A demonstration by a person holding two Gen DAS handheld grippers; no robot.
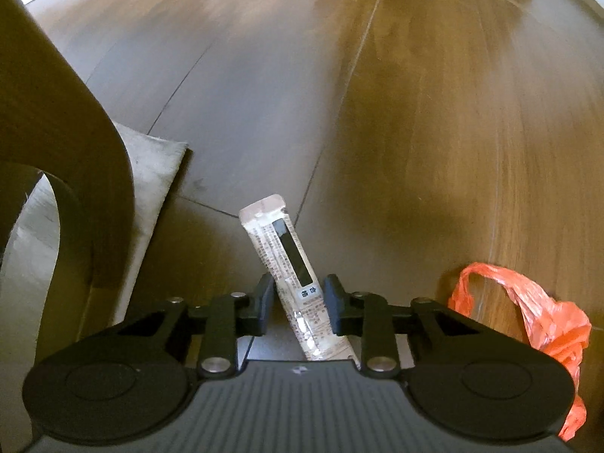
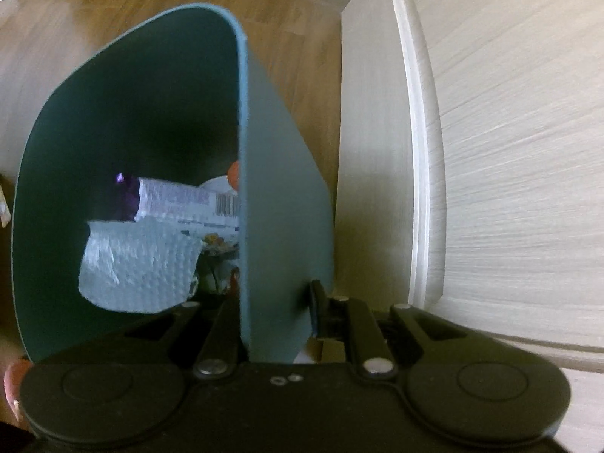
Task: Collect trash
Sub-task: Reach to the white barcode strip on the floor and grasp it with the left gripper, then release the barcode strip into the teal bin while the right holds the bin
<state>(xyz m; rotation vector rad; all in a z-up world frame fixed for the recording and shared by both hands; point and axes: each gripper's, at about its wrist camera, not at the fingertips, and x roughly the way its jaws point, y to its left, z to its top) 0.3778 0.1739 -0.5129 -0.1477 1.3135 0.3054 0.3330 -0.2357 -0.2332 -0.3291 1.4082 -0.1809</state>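
Wrapper pinched off wood floor between left gripper jaws, pickup step; right gripper clamped on teal bin wall; next, probably lift and drop into bin

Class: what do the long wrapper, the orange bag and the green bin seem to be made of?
Long wrapper: glossy printed plastic film, probably; it glints.
Orange bag: thin plastic; crinkled and translucent.
Green bin: smooth matte plastic, likely; thin, even wall.
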